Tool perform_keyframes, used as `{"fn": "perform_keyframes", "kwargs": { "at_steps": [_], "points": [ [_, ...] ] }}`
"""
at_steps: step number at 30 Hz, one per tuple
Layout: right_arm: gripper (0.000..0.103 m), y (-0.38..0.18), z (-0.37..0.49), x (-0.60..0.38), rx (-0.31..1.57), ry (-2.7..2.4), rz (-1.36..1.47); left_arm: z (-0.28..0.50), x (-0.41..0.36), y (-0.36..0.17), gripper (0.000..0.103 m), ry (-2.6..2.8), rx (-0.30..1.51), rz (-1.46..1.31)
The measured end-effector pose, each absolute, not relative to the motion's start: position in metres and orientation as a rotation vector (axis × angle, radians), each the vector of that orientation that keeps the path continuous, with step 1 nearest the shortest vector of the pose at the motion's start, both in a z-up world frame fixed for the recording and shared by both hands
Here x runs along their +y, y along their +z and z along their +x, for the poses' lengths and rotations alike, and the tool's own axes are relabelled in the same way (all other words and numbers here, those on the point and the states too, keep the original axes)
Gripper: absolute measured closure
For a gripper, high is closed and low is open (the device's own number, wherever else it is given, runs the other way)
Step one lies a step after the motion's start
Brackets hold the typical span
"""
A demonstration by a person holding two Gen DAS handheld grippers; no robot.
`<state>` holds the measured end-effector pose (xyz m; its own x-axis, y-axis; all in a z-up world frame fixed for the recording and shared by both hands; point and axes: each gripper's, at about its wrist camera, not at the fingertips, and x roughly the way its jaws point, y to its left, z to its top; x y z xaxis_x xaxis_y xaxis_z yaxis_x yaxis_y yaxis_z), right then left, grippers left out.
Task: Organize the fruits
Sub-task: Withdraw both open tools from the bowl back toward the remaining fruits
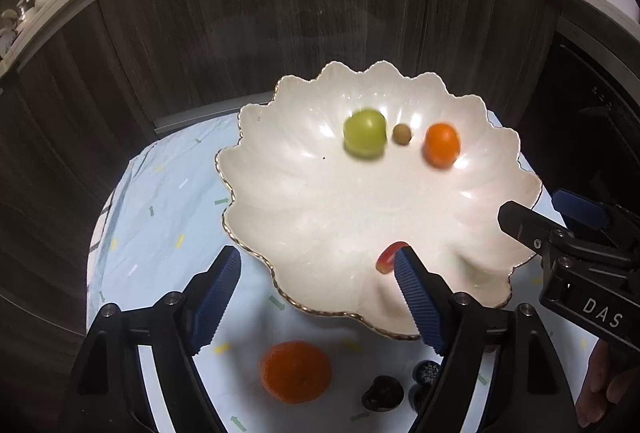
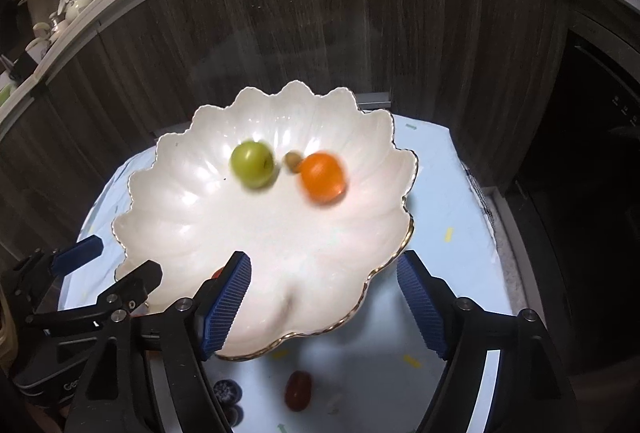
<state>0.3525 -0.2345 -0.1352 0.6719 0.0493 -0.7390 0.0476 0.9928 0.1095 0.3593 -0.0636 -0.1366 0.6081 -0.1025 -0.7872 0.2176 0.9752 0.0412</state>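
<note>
A white scalloped bowl [image 1: 320, 201] [image 2: 240, 229] with a gold rim stands on a pale blue cloth. A green fruit [image 1: 365, 138] [image 2: 252, 163], a small brown fruit [image 1: 401, 133] [image 2: 292, 161] and a small orange fruit [image 1: 441, 145] [image 2: 323, 177] lie in its far half, the green and orange ones blurred. A red fruit [image 1: 387, 257] lies near the bowl's front, half hidden by a finger. My left gripper [image 1: 318, 261] [image 2: 120, 259] is open over the bowl's front left rim, holding nothing. My right gripper [image 2: 323, 265] [image 1: 536, 207] is open over the front right rim, also holding nothing.
On the cloth [image 1: 168, 213] in front of the bowl lie a large orange [image 1: 296, 372], several dark berries [image 1: 383, 393] [image 2: 227, 391] and a dark red fruit [image 2: 298, 389]. Dark wood cabinet doors [image 1: 280, 25] rise behind the table, with a cluttered counter above them.
</note>
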Motion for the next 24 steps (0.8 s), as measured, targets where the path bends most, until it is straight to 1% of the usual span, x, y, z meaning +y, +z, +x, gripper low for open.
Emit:
{"fn": "perform_keyframes", "kwargs": {
  "at_steps": [6, 24],
  "points": [
    [0.027, -0.129, 0.347, -0.233, 0.827, -0.004, 0.12, 0.353, -0.062, -0.127, 0.02, -0.177, 0.883, 0.139],
    [0.027, -0.105, 0.314, -0.226, 0.79, -0.009, 0.114, 0.318, -0.051, -0.094, 0.02, -0.162, 0.84, 0.137]
  ]
}}
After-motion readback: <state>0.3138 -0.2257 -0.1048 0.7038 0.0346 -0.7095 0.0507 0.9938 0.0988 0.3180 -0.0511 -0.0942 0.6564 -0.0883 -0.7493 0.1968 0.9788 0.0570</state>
